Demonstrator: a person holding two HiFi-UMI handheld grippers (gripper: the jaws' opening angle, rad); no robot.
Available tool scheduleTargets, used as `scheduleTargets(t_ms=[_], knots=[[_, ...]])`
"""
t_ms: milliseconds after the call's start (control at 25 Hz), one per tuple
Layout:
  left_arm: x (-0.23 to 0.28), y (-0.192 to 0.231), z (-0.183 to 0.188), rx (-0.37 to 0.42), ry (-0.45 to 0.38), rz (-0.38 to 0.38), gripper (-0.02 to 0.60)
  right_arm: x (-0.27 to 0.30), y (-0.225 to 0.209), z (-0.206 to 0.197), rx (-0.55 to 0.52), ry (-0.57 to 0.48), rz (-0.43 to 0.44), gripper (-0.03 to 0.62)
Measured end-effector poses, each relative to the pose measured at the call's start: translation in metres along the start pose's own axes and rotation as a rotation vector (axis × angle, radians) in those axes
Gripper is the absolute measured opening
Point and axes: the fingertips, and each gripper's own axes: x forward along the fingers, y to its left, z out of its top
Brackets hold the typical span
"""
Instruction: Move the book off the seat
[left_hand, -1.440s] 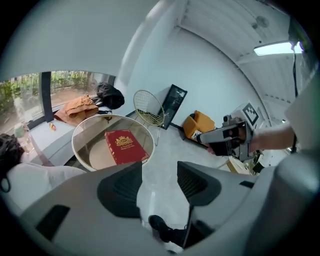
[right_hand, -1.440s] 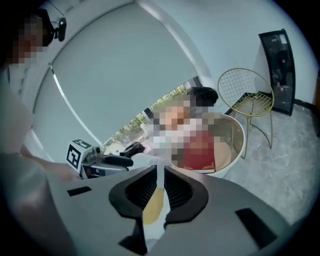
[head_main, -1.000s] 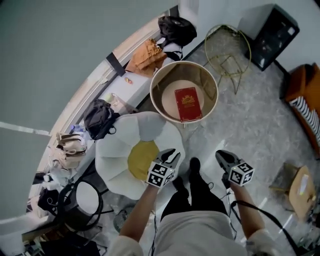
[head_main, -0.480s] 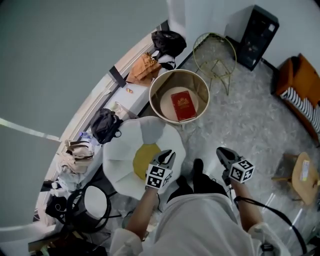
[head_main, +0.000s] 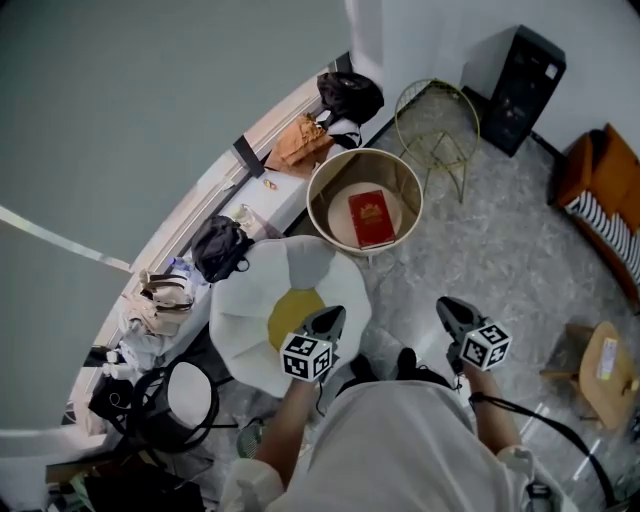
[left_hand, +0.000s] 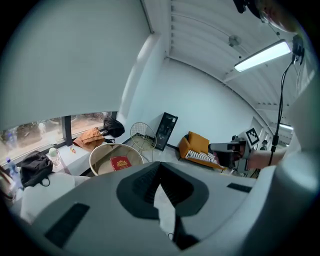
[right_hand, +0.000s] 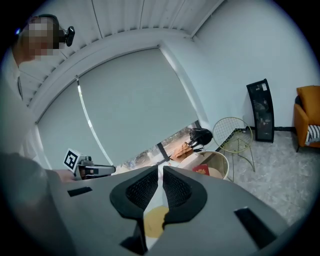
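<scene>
A red book (head_main: 371, 217) lies flat inside a round beige tub (head_main: 318, 190), beyond the flower-shaped seat (head_main: 250, 310) with its white petals and yellow centre. The left gripper view also catches the book (left_hand: 120, 163) in the tub, and so does the right gripper view, where the book (right_hand: 201, 170) is small. My left gripper (head_main: 328, 318) hangs over the seat's near edge; its jaws are closing and meet with nothing between them. My right gripper (head_main: 450, 308) is held over the floor to the right of the seat, shut and empty.
A gold wire side table (head_main: 437, 120) and a black speaker (head_main: 525, 75) stand behind the tub. Bags (head_main: 222, 245) lie along the window ledge at the left. An orange armchair (head_main: 600, 190) and a small wooden stool (head_main: 600, 365) are on the right. The person's legs are between the grippers.
The left gripper's jaws have closed from partly open. The head view has shifted a little, and both grippers sit slightly lower in it. The book has not moved.
</scene>
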Motion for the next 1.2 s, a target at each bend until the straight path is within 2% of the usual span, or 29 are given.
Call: scheduleTargets(t_ms=[200, 440, 1200], knots=[[-0.005, -0.011, 0.005, -0.019, -0.029, 0.012, 0.002, -0.010, -0.003, 0.018, -0.033, 0.000, 0.027, 0.052], [-0.006, -0.021, 0.009, -0.038, -0.048, 0.020, 0.003, -0.021, -0.015, 0.022, -0.019, -0.009, 0.020, 0.051], [0.010, -0.036, 0.002, -0.032, -0.027, 0.031, 0.003, -0.041, -0.035, 0.029, 0.004, -0.030, 0.012, 0.050]])
